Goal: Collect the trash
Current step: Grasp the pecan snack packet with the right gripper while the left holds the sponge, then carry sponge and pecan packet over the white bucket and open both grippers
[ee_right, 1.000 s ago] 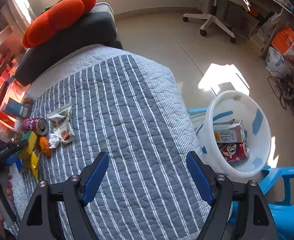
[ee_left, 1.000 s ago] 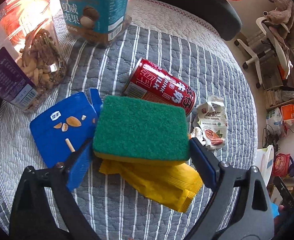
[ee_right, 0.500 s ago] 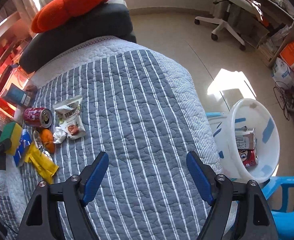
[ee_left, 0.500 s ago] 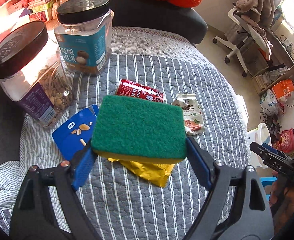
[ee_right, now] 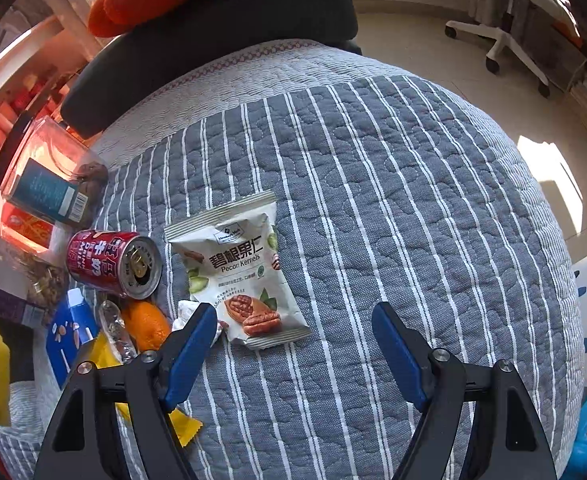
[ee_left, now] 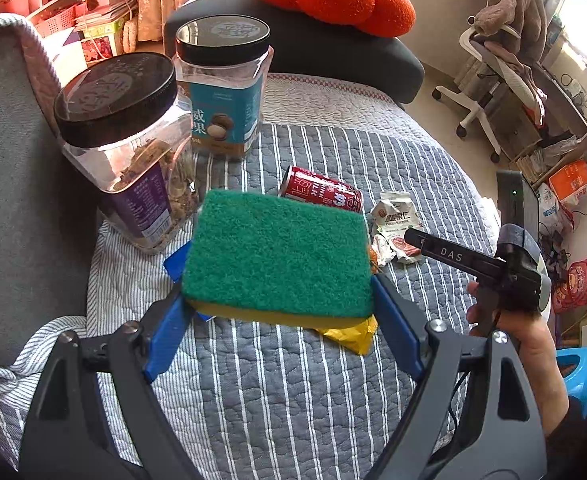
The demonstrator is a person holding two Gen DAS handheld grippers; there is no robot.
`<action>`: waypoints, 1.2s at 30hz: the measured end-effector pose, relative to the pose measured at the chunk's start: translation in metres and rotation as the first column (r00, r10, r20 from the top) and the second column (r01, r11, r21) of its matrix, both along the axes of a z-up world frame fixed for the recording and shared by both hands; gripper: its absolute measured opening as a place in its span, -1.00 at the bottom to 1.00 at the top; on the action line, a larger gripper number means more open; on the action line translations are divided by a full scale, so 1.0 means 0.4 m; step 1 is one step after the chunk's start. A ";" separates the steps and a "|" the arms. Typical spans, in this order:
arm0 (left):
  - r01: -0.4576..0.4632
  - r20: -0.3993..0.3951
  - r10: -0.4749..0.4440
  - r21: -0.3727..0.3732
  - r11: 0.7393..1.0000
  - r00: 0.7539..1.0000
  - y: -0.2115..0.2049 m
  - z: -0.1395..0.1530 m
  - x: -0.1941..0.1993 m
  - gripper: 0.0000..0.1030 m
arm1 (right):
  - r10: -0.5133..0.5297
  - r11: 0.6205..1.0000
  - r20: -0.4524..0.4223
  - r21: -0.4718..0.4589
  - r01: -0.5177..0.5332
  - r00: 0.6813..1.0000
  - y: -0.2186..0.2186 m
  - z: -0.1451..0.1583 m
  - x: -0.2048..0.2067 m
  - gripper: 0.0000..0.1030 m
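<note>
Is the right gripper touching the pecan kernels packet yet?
Apart. In the right wrist view the open right gripper shows striped quilt between its fingers, the pecan packet just beyond.

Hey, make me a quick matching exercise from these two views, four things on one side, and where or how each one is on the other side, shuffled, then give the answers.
Things:
1. sponge
2. red can
3. pecan packet
4. right gripper

States:
A. open and empty above the quilt
B. lying on its side
C. lying flat, label up
D. clamped in the left gripper

Pairs: 1-D, 2-B, 3-C, 4-A
</note>
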State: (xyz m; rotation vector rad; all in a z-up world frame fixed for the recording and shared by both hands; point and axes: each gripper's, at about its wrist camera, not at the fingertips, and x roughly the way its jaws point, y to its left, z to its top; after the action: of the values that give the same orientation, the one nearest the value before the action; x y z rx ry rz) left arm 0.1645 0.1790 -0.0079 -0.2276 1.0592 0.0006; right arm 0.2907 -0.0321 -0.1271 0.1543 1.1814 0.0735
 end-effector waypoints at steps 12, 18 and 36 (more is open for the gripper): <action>-0.011 -0.019 0.012 0.040 0.999 1.000 0.042 -0.021 -0.003 0.66 | 0.059 0.992 0.086 -0.113 -0.049 0.994 0.124 -0.079 0.061 0.57; -0.009 -0.017 0.009 0.037 0.999 1.000 0.038 -0.016 -0.007 0.66 | 0.044 0.988 0.101 -0.150 -0.028 0.994 0.132 -0.077 0.048 0.08; 0.100 0.002 -0.100 0.061 0.993 0.995 -0.115 0.005 -0.009 0.67 | -0.064 0.996 0.047 0.058 0.061 0.997 -0.124 0.065 -0.036 -0.81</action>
State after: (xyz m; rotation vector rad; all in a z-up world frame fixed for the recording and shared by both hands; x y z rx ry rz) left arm 0.1609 0.1332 -0.0057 -0.1197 1.0634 -0.0580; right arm 0.2764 -0.0816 -0.1011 0.2378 1.1251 0.0553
